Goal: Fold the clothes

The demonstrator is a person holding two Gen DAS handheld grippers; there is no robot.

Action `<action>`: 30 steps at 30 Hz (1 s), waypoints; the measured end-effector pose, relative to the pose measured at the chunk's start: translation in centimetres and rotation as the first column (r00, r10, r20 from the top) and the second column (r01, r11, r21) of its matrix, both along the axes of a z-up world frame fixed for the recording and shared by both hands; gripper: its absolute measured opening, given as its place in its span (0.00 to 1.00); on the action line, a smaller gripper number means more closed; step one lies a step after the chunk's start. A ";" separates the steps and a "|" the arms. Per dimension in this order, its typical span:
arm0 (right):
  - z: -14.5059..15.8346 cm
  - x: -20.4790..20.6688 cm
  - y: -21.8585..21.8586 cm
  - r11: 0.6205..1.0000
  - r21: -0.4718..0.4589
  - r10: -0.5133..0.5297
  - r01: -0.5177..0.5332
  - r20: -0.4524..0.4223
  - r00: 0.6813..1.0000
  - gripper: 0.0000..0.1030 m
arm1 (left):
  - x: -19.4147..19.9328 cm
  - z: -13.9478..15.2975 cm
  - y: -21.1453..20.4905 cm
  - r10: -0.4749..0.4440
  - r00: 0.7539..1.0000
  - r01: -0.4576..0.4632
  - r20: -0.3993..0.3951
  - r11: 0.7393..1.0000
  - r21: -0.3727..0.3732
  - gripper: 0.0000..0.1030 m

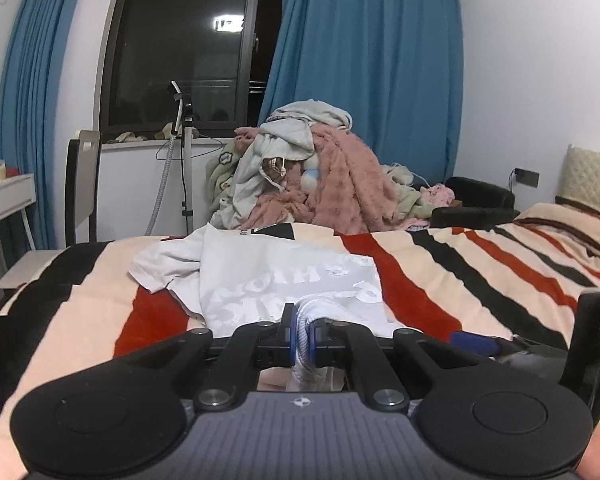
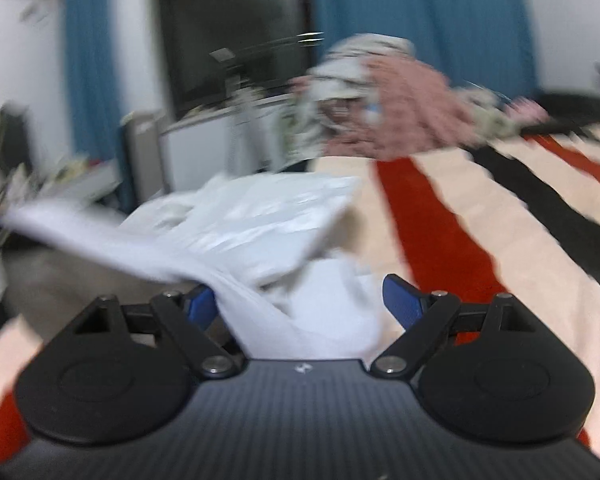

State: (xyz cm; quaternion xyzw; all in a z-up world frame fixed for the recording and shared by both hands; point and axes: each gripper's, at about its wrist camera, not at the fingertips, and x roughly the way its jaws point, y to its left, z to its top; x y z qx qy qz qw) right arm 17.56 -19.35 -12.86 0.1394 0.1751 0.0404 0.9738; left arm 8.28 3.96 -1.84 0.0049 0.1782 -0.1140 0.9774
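Observation:
A white T-shirt (image 1: pixel 276 280) with pale lettering lies partly folded on the striped bed cover (image 1: pixel 460 264). My left gripper (image 1: pixel 302 334) is shut on a bunched edge of the shirt at its near side. In the blurred right wrist view the same white shirt (image 2: pixel 260 224) lies crumpled ahead. My right gripper (image 2: pixel 300 300) is open, its blue pads (image 2: pixel 404 300) wide apart, with white cloth lying between them. The right gripper's body (image 1: pixel 596 332) shows at the right edge of the left wrist view.
A heap of clothes and a pink blanket (image 1: pixel 320 172) lies at the bed's far edge, below blue curtains (image 1: pixel 372 60) and a dark window. A chair (image 1: pixel 82 188), a white desk (image 1: pixel 4 196) and a steamer stand (image 1: pixel 184 152) are to the left. A pillow (image 1: pixel 592 176) is far right.

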 end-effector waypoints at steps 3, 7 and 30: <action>0.7 -0.3 -2.8 0.989 0.106 -0.107 0.106 0.003 0.994 0.84 | -0.1 0.2 -0.3 -0.023 1.000 0.023 0.014 1.000 -0.005 0.06; 1.0 -0.5 -4.2 0.981 0.061 -0.185 0.186 -0.016 0.983 0.84 | -0.7 0.8 -0.8 -0.043 0.998 0.043 0.055 0.999 -0.006 0.06; 5.3 -6.1 -1.5 0.939 -0.237 -0.176 0.248 0.287 0.941 0.84 | 0.5 -2.9 0.7 0.006 0.982 -0.008 -0.188 1.000 -0.012 0.25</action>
